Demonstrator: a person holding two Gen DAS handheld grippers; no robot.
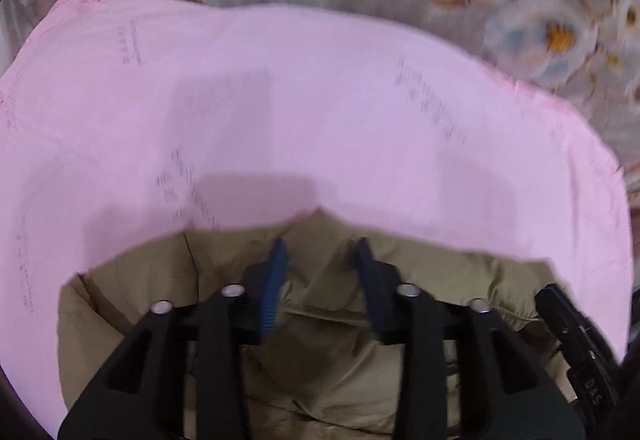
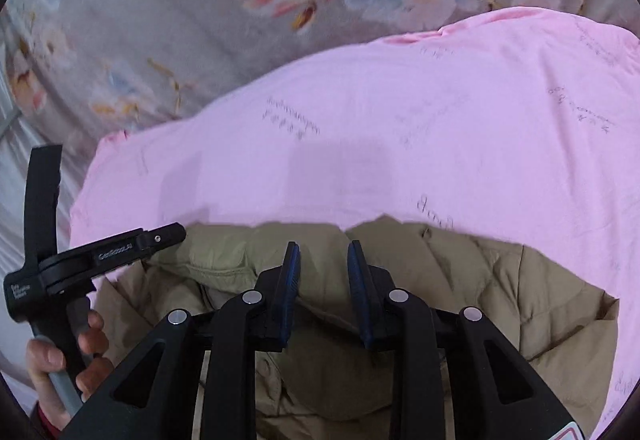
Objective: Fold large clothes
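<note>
Grey floral bedding (image 2: 152, 24) carries everything we work on, with a pink printed sheet (image 2: 400, 144) spread across it and reaching toward its far side. Our left gripper (image 1: 320, 260) hovers with its blue pads (image 1: 274, 280) slightly spread and nothing between them; the khaki quilted jacket (image 1: 344, 372) lies bunched beneath it at the near edge of the pink sheet. In the right wrist view the left hand (image 2: 68, 356) grips its tool's handle at the sheet's left edge. Our right gripper (image 2: 323, 280) likewise stands a little parted and empty over the same jacket. We judge the fold only partly done: the jacket is gathered into a rumpled bundle, not yet flat or squared. Bare pink sheet beyond it offers free room to move, and the floral bedding continues past the sheet's far edge.
</note>
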